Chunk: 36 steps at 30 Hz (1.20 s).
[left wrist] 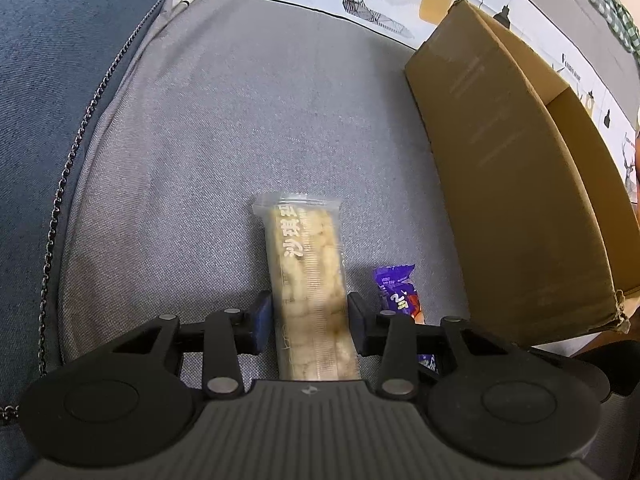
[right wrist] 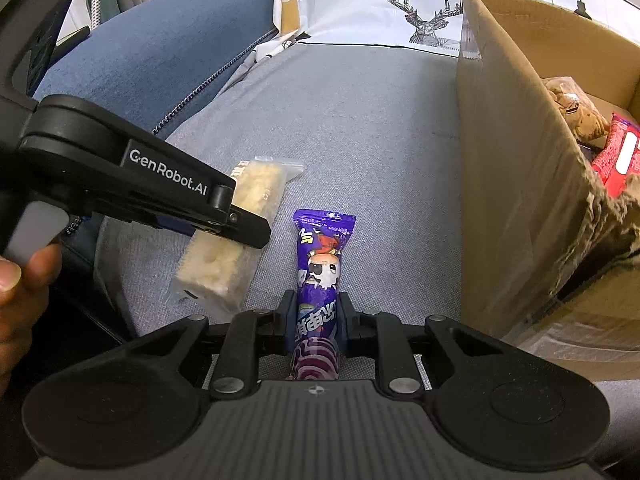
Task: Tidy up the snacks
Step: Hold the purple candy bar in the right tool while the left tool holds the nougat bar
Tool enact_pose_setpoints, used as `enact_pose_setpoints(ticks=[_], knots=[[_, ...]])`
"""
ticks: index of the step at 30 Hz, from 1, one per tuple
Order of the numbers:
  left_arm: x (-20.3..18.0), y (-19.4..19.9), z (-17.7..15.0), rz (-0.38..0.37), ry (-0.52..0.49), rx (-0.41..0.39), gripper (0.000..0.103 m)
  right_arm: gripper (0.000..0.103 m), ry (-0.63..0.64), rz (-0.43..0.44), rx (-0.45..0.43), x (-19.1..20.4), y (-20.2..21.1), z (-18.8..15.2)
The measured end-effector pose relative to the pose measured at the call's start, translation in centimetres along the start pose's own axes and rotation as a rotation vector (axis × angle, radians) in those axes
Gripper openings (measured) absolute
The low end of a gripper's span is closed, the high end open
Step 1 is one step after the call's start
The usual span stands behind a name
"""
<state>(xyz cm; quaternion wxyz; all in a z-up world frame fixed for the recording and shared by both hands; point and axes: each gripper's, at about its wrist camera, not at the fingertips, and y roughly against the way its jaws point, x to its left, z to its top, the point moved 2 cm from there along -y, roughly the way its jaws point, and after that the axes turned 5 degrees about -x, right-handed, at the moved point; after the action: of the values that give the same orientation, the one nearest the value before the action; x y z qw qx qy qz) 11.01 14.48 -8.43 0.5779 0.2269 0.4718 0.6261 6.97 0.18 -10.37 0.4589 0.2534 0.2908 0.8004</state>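
A: Status at that frame? Positions referenced to the cardboard box (right wrist: 516, 184), left to right please.

B: Farthest left of the box, a hand (right wrist: 20, 280) was seen at the edge of the right wrist view, wrapped on the handle of the left gripper (left wrist: 310, 322). That gripper was clamped on the clear-wrapped rice bar (left wrist: 310, 264); both pads were pressed against its long sides. The bar was laid on the grey cushion (left wrist: 200, 140), well left of the box.

A: And the blue armrest?

B: Blue upholstery (right wrist: 160, 48) was seen beyond the cushion's left edge, farther from the box than the bar.

A: Next item toward the box?

B: The purple snack packet (right wrist: 322, 264) was laid on the cushion between the bar and the box, just beside the bar, apart from the box wall. It was gripped at its near part by the right gripper (right wrist: 318, 320), jaws drawn in narrow against the wrapper.

A: Lifted?

B: Could not be told for either item.

A: Box contents?

B: The box was stood open on the cushion. A red packet (right wrist: 616, 152) and a bag of brown snacks (right wrist: 576, 108) were seen inside. A deer-print pillow (right wrist: 420, 4) was seen behind the box.
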Motion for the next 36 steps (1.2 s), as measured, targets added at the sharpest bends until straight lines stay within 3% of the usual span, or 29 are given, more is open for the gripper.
enact_pose_setpoints(ticks=[36], knots=[[-0.41, -0.15, -0.06, 0.01, -0.009, -0.007, 0.043, 0.021, 0.0, 0.0, -0.001, 0.05, 0.01, 0.06]])
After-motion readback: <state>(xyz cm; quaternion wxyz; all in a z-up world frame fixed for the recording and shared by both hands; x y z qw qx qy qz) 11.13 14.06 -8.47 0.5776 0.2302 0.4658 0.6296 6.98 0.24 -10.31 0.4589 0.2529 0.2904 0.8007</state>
